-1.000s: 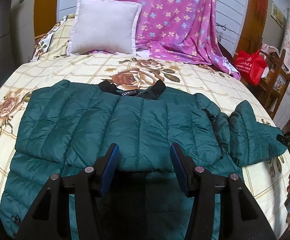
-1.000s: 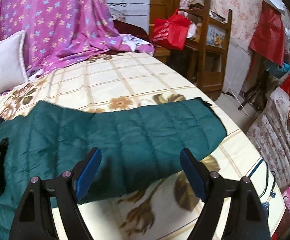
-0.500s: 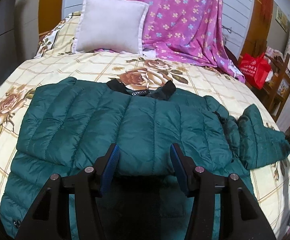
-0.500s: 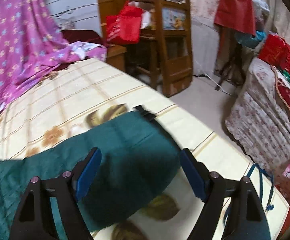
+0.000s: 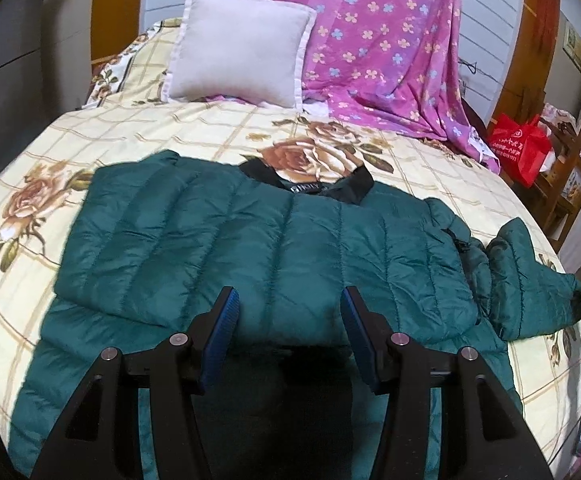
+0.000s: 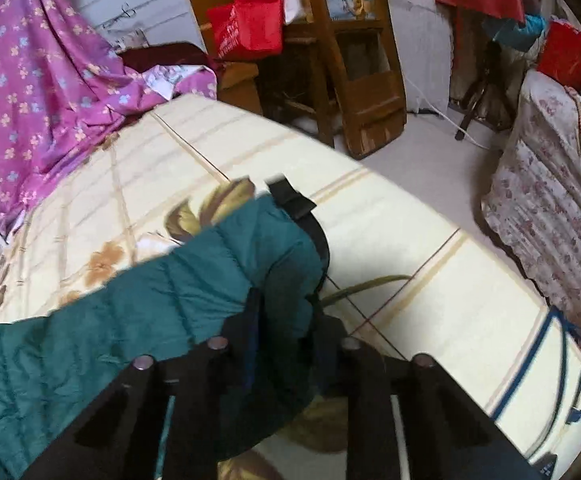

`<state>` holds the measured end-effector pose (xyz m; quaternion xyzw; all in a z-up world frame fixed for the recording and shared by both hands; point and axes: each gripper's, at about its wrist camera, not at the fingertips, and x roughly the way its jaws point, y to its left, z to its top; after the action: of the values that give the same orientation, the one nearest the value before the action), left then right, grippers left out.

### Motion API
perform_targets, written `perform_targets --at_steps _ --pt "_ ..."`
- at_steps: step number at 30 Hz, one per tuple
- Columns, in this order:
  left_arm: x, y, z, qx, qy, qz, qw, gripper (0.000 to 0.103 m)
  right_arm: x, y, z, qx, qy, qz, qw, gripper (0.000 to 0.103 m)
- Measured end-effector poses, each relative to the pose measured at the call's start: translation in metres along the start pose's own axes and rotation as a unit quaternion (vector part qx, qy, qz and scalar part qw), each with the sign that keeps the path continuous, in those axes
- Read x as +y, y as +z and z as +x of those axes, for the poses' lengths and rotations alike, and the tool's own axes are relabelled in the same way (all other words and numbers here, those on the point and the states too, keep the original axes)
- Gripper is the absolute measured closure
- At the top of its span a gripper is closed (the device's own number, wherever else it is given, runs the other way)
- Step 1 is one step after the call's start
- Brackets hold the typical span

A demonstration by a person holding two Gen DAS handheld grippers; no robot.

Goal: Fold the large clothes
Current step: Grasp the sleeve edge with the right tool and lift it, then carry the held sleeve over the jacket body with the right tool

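Note:
A dark green quilted jacket [image 5: 250, 240] with a black collar lies spread on the floral bedspread [image 5: 90, 140]. Its left side is folded over the body; its right sleeve [image 5: 530, 280] stretches toward the bed's right edge. My left gripper [image 5: 286, 312] hovers open over the jacket's middle, nothing between its blue pads. In the right wrist view my right gripper [image 6: 284, 308] has its jaws shut on the sleeve [image 6: 210, 280] near its black cuff [image 6: 294, 204], the green fabric bunched between the fingers.
A white pillow [image 5: 238, 48] and a pink flowered sheet [image 5: 390, 40] lie at the head of the bed. Beyond the bed's right edge stand a wooden chair [image 6: 354, 60] with a red bag [image 6: 250, 20], and a flower-covered piece of furniture [image 6: 550, 200].
My right gripper slid along the sleeve toward the cuff and closed on it; it stood wide open before. The left gripper drifted slightly and stays open.

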<state>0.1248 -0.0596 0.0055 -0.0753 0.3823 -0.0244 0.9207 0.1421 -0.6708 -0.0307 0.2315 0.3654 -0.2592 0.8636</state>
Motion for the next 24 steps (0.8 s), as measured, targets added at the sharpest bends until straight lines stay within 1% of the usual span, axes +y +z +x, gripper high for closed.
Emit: perform_targets --at_steps 3,5,7,8,10,12,13,14,15,16,18,20,22,24 --pt "0.008 0.002 -0.012 -0.011 0.007 0.004 0.9999 0.069 0.021 0.002 -0.045 -0.038 0.048 -0.024 0.998 0.087" --pt "0.015 0.003 -0.018 -0.013 0.008 0.002 0.9999 0.069 0.041 0.004 -0.075 -0.057 0.081 -0.051 0.994 0.088" --pt "0.021 0.004 -0.021 -0.012 0.008 -0.002 0.9999 0.069 0.067 0.005 -0.107 -0.074 0.117 -0.078 0.987 0.089" --pt "0.026 0.005 -0.024 -0.013 0.008 -0.006 0.9999 0.069 0.087 0.003 -0.128 -0.082 0.145 -0.096 0.981 0.089" --pt "0.037 0.006 -0.027 -0.014 0.007 -0.013 0.9998 0.069 0.118 0.001 -0.154 -0.087 0.182 -0.119 0.972 0.089" --pt "0.046 0.006 -0.03 -0.014 0.004 -0.018 0.9997 0.069 0.163 -0.009 -0.184 -0.089 0.228 -0.156 0.957 0.089" --pt "0.051 0.006 -0.031 -0.015 0.002 -0.021 0.9997 0.069 0.18 -0.013 -0.193 -0.088 0.242 -0.171 0.951 0.089" --pt "0.056 0.006 -0.031 -0.016 -0.001 -0.024 0.9996 0.069 0.209 -0.024 -0.205 -0.082 0.264 -0.195 0.941 0.089" --pt "0.063 0.006 -0.032 -0.017 -0.005 -0.029 0.9994 0.069 0.228 -0.031 -0.209 -0.077 0.274 -0.21 0.935 0.09" --pt "0.067 0.006 -0.032 -0.018 -0.006 -0.033 0.9993 0.069 0.255 -0.043 -0.214 -0.065 0.29 -0.231 0.927 0.09" --pt "0.08 0.008 -0.031 -0.017 -0.008 -0.047 0.9987 0.069 0.291 -0.063 -0.217 -0.045 0.309 -0.255 0.915 0.09" --pt "0.091 0.012 -0.029 -0.01 -0.011 -0.06 0.9981 0.069 0.337 -0.09 -0.215 -0.019 0.328 -0.282 0.901 0.091" --pt "0.1 0.015 -0.028 -0.005 -0.014 -0.069 0.9975 0.069 0.373 -0.113 -0.208 0.006 0.345 -0.296 0.891 0.091" --pt "0.111 0.019 -0.031 -0.01 -0.011 -0.076 0.997 0.069 0.404 -0.137 -0.196 0.03 0.355 -0.307 0.882 0.091"
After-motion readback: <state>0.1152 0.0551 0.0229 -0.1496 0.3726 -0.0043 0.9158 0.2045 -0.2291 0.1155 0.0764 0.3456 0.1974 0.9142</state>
